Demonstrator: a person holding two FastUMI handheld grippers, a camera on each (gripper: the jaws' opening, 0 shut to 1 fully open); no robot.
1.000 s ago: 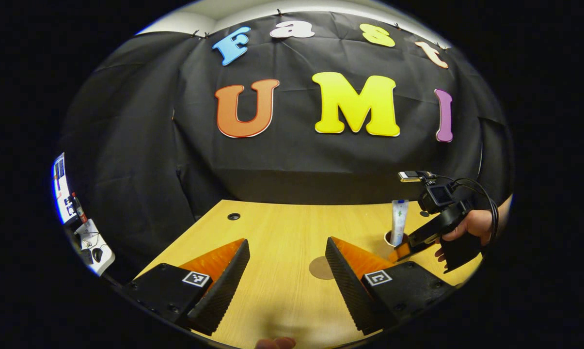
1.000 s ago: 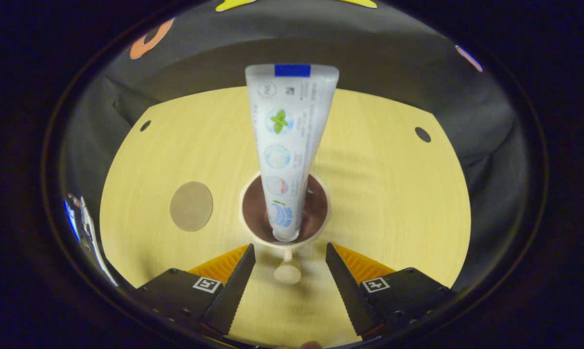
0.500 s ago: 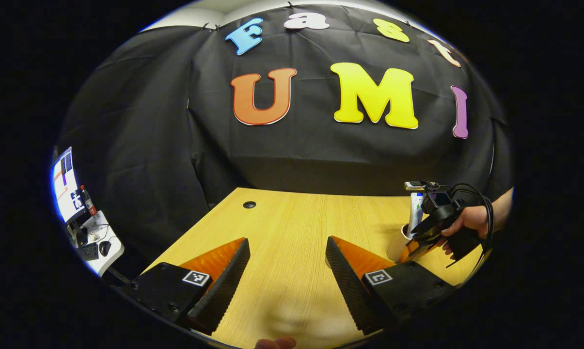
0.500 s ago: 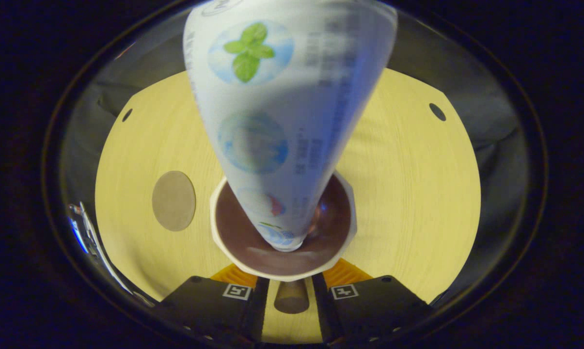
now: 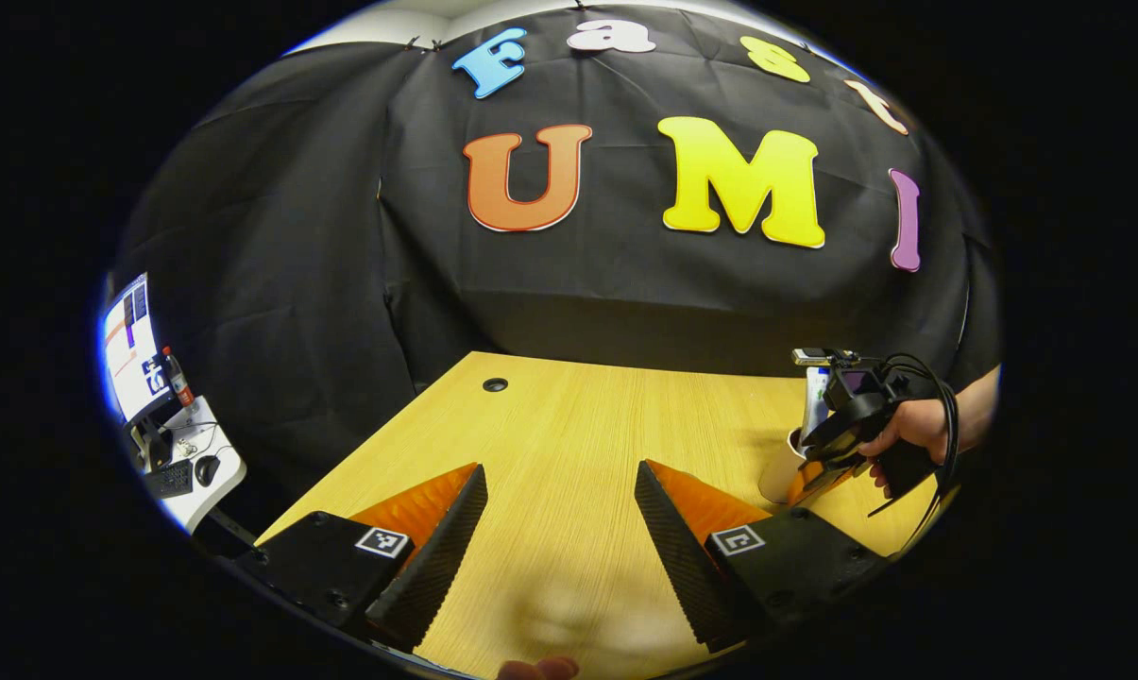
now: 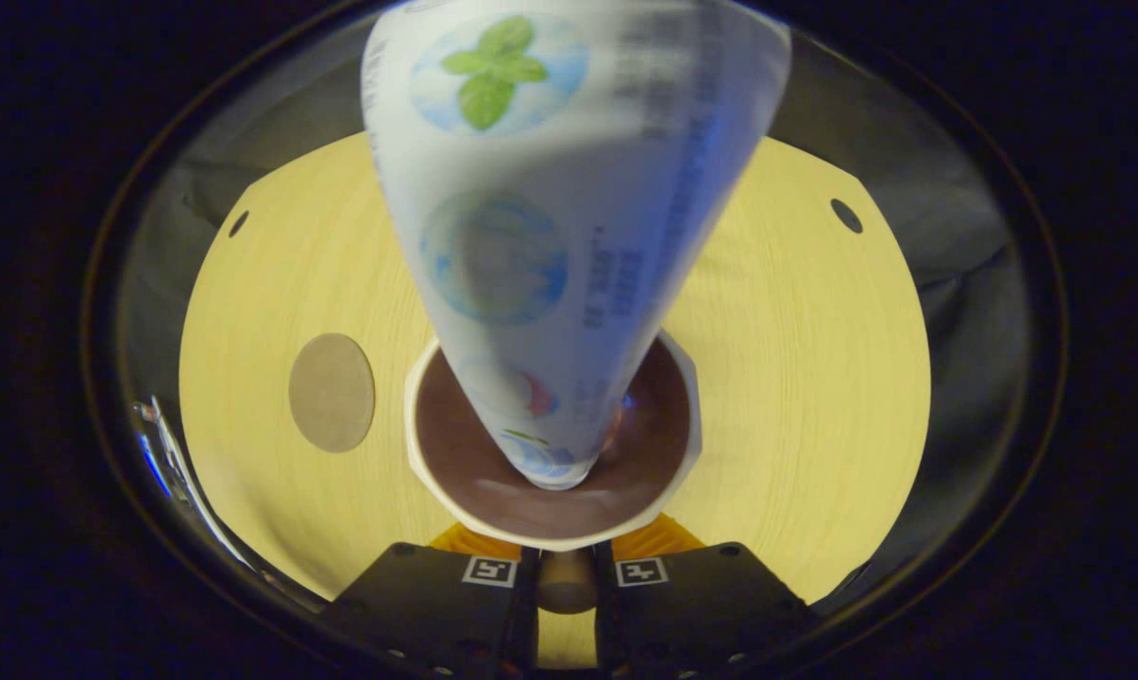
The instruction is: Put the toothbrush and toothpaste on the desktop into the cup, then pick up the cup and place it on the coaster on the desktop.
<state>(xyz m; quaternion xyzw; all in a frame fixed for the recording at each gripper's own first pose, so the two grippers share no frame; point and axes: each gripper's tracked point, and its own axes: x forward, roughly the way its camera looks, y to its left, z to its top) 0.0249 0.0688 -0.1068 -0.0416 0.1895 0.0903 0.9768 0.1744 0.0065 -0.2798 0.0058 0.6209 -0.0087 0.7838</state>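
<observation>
A person's right claw (image 6: 566, 578) pinches the small handle (image 6: 566, 583) of a white cup (image 6: 441, 501) with a dark brown inside, its two black fingers drawn close on either side of that handle at the near edge of the right gripper view. A white toothpaste tube (image 6: 569, 208) stands in the cup, cap end down against the cup's bottom and the wide crimped end leaning up toward the camera. To the left of the cup, apart from it, a round tan coaster (image 6: 331, 392) lies flat on the pale wooden bench (image 6: 795, 359). Whether the cup's base rests on the bench or hangs just above it cannot be told. In the left gripper view, the left claw (image 5: 561, 524) hovers spread wide over the near part of the bench (image 5: 569, 444), nothing between its ridged black fingers. At the far right of that view, a hand (image 5: 913, 430) grips the right claw (image 5: 828, 463), which is set against the cup (image 5: 778, 469), with the toothpaste tube (image 5: 815, 401) rising from it. A small side table with a screen (image 5: 129, 345) shows at the far left, beyond the black cloth wall.
</observation>
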